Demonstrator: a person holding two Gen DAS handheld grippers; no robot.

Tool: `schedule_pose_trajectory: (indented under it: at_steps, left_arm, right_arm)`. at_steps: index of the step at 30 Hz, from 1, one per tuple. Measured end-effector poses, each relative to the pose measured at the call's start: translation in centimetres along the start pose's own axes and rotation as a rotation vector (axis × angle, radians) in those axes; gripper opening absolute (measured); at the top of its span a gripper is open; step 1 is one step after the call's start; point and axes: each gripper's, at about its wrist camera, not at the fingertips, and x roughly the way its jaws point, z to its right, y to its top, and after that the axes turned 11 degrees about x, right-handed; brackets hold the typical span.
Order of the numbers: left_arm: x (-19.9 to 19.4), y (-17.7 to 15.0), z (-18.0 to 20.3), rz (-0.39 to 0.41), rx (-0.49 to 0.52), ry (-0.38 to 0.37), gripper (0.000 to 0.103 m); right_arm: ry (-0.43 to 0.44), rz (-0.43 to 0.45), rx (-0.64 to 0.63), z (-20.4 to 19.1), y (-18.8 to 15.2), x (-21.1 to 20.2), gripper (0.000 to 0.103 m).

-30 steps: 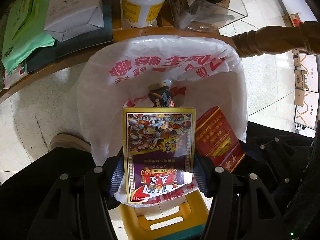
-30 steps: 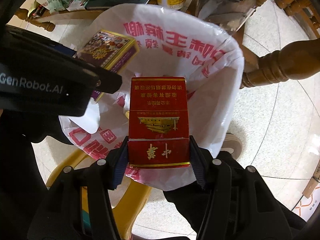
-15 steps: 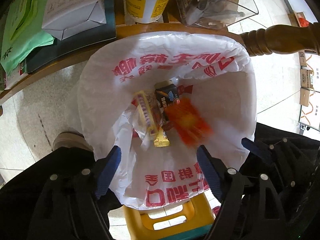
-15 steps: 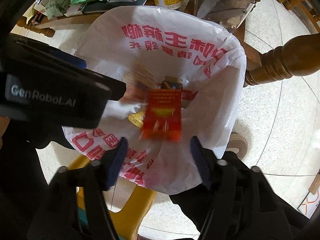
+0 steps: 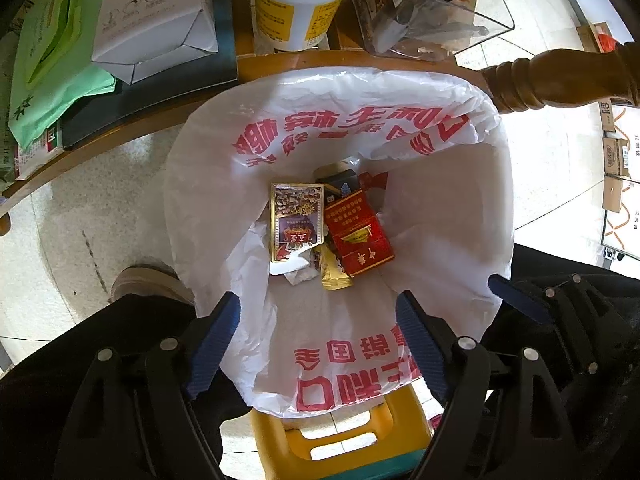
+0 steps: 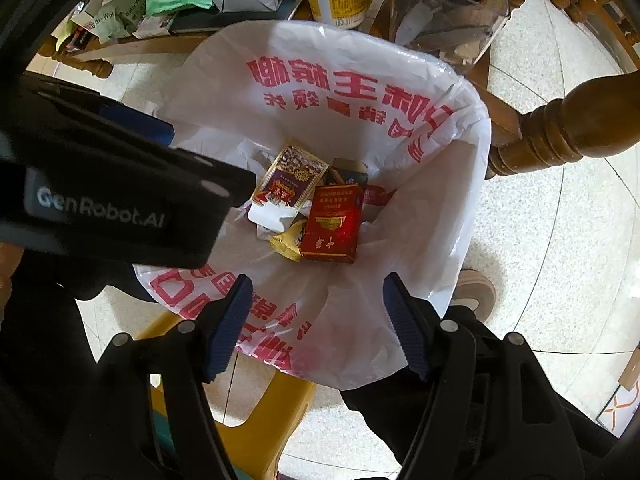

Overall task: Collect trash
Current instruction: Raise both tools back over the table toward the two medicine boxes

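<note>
A white plastic trash bag (image 5: 448,216) with red characters stands open below both grippers; it also shows in the right wrist view (image 6: 432,216). At its bottom lie a purple-and-gold card box (image 5: 297,220) (image 6: 290,178), a red cigarette pack (image 5: 358,234) (image 6: 332,228), a gold wrapper (image 5: 334,276) (image 6: 286,242) and a dark box (image 5: 342,182). My left gripper (image 5: 318,308) is open and empty above the bag's near rim. My right gripper (image 6: 318,292) is open and empty above the bag too. The left gripper's body (image 6: 120,200) crosses the right wrist view.
A wooden table edge (image 5: 280,64) lies beyond the bag with a white bottle (image 5: 298,8), a white carton (image 5: 154,16), a green pouch (image 5: 48,60) and a clear container (image 5: 432,4). A turned wooden leg (image 5: 560,84) is at right. A yellow stool (image 5: 340,440) sits under the bag.
Both grippers opened. The card box dropped from the left gripper and the red cigarette pack from the right; both now lie at the bottom of the bag.
</note>
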Motion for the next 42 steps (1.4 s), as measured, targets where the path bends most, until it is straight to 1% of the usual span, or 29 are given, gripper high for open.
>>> schedule_pose_trajectory:
  at_steps: [4,5,7,9,10,12,14,15,16,17,18,19,20,21,22,23,24,25,27,28,29,31,33,34,37,40,42]
  left_arm:
    - [-0.8,-1.0,0.4,0.008,0.016,0.043,0.081]
    - [-1.5,-1.7,0.6,0.015,0.025,0.06,0.081]
    - [-2.7,-2.6,0.8,0.033,0.037,0.066,0.081]
    - [-4.7,-4.1,1.3,0.066,0.056,0.085,0.083]
    - [-6.0,-5.1,1.7,0.088,0.073,0.097,0.085]
    - [-8.1,-7.0,2.5,0.122,0.112,0.11,0.087]
    - [-11.1,-9.2,3.7,0.156,0.168,0.137,0.087]
    - [-12.7,-10.0,4.3,0.177,0.196,0.149,0.087]
    - [-15.1,-11.1,5.2,0.211,0.248,0.165,0.087]
    - [-16.7,-11.6,5.8,0.233,0.287,0.18,0.087]
    - [-18.8,-12.2,6.7,0.261,0.345,0.215,0.087]
    - [-21.6,-12.8,7.8,0.303,0.428,0.285,0.088]
    - [-23.4,-13.1,8.5,0.332,0.483,0.334,0.09]
    - [-25.9,-13.4,9.4,0.372,0.559,0.405,0.092]
    - [-28.2,-13.7,10.3,0.407,0.626,0.471,0.094]
    - [-29.7,-13.7,10.9,0.426,0.675,0.508,0.094]
    - [-31.5,-13.7,11.5,0.446,0.737,0.542,0.094]
    - [-33.7,-13.7,12.3,0.467,0.805,0.56,0.094]
    - [-36.4,-13.4,13.5,0.483,0.89,0.548,0.095]
    - [-38.0,-12.9,14.2,0.484,0.941,0.541,0.095]
    - [-38.8,-12.6,14.7,0.483,0.968,0.542,0.095]
    - [-40.5,-11.7,16.0,0.458,1.06,0.538,0.095]
    - [-41.4,-11.3,17.1,0.435,1.141,0.535,0.095]
    - [-41.8,-10.5,17.5,0.41,1.185,0.508,0.095]
    - [-42.3,-8.4,17.9,0.352,1.23,0.444,0.095]
    - [-42.0,-6.1,18.4,0.327,1.239,0.432,0.095]
    - [-41.7,-4.2,18.1,0.313,1.242,0.395,0.095]
  right_arm:
    - [-0.007,0.013,-0.008,-0.1,-0.6,-1.4,0.067]
    - [0.0,0.014,-0.011,-0.1,-0.9,-2.1,0.067]
    - [0.004,0.025,-0.021,-0.2,-1.7,-3.6,0.067]
    - [0.007,0.063,-0.033,-0.3,-2.8,-6.1,0.071]
    - [0.015,0.079,-0.039,-0.3,-3.3,-7.4,0.077]
    - [0.045,0.139,-0.063,-0.3,-4.7,-11.7,0.08]
    - [0.057,0.183,-0.09,-0.4,-5.3,-15.2,0.084]
    - [0.062,0.218,-0.112,-0.3,-5.6,-17.7,0.084]
    - [0.063,0.256,-0.135,-0.1,-5.8,-20.2,0.084]
    - [0.064,0.279,-0.151,-0.1,-5.8,-21.8,0.085]
    - [0.056,0.323,-0.178,0.1,-5.7,-24.7,0.085]
    - [0.042,0.369,-0.203,0.2,-5.6,-27.5,0.087]
    - [0.031,0.397,-0.224,0.2,-5.3,-29.2,0.089]
    - [0.01,0.445,-0.254,0.3,-5.1,-32.0,0.093]
    - [-0.009,0.483,-0.265,0.5,-4.9,-33.8,0.093]
    - [-0.022,0.527,-0.281,0.7,-4.4,-36.4,0.094]
    - [-0.014,0.55,-0.298,0.9,-3.8,-38.7,0.094]
    - [-0.005,0.565,-0.309,1.1,-3.3,-40.1,0.095]
    - [0.004,0.609,-0.325,1.7,-1.8,-43.7,0.096]
    - [0.009,0.616,-0.328,1.9,-1.0,-44.9,0.097]
    - [0.022,0.615,-0.334,2.3,0.2,-46.4,0.096]
    - [0.019,0.621,-0.347,2.6,1.8,-48.0,0.096]
    - [0.002,0.621,-0.376,3.1,3.5,-49.7,0.096]
    - [0.0,0.611,-0.391,3.4,4.4,-50.0,0.096]
    - [-0.033,0.607,-0.408,3.9,7.3,-50.7,0.096]
    - [-0.018,0.584,-0.398,4.5,9.7,-50.6,0.096]
    - [-0.011,0.551,-0.399,5.0,11.6,-49.8,0.096]
